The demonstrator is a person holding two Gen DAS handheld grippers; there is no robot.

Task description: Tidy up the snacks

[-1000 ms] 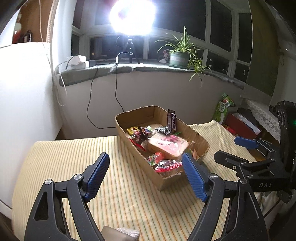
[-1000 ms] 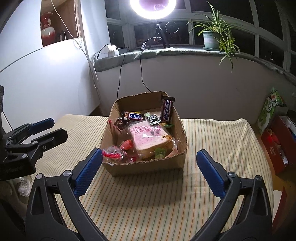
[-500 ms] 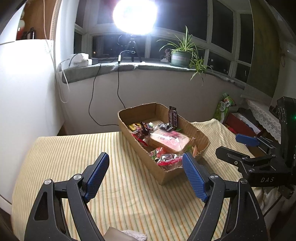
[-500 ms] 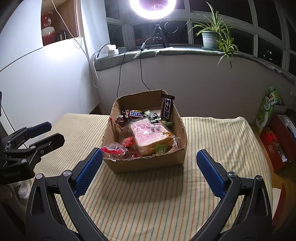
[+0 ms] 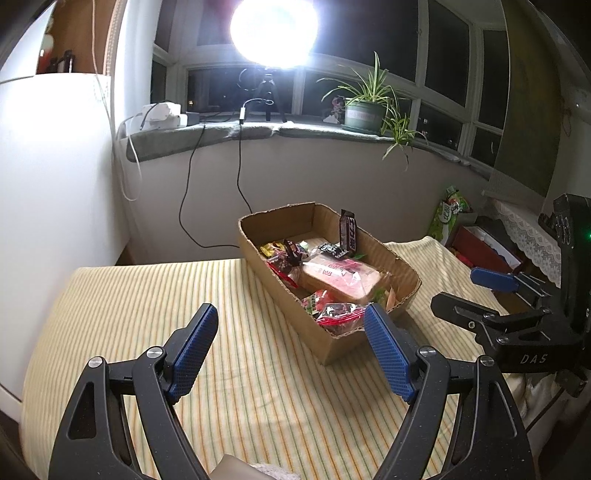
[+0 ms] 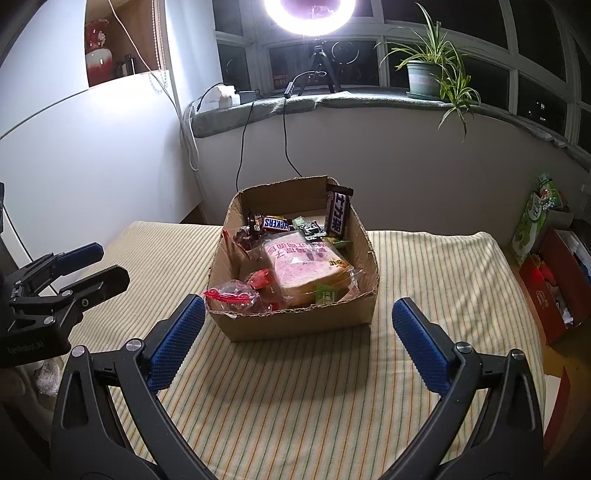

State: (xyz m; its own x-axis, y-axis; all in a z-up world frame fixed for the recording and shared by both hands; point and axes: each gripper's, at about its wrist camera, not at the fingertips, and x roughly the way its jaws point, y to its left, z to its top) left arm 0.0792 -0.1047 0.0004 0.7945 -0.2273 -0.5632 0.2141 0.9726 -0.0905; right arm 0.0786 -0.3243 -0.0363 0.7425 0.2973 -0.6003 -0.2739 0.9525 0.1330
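A cardboard box (image 6: 295, 325) (image 5: 280, 291) stands on the striped tablecloth (image 6: 280, 398), filled with snacks. In it lie a pink-wrapped bread loaf (image 6: 303, 267) (image 5: 340, 277), a red candy bag (image 6: 232, 297) (image 5: 338, 314), a Snickers bar (image 6: 275, 223) and a dark bar (image 6: 338, 212) (image 5: 349, 230) that leans upright on the far wall. My right gripper (image 6: 295, 338) is open in front of the box, nothing between its blue pads. My left gripper (image 5: 291, 349) is open too, left of the box's near corner, empty.
A white wall or cabinet (image 6: 74, 158) flanks the table on the left. Behind are a windowsill with a potted plant (image 6: 428, 74), a ring light (image 6: 310, 14) and hanging cables (image 6: 243, 147). A red box (image 6: 557, 280) and a green bag (image 6: 532, 221) sit off the right edge.
The left wrist view has shifted a little, so the box now sits slightly farther right and lower. The right gripper has stayed put. Both pairs of jaws keep the same width.
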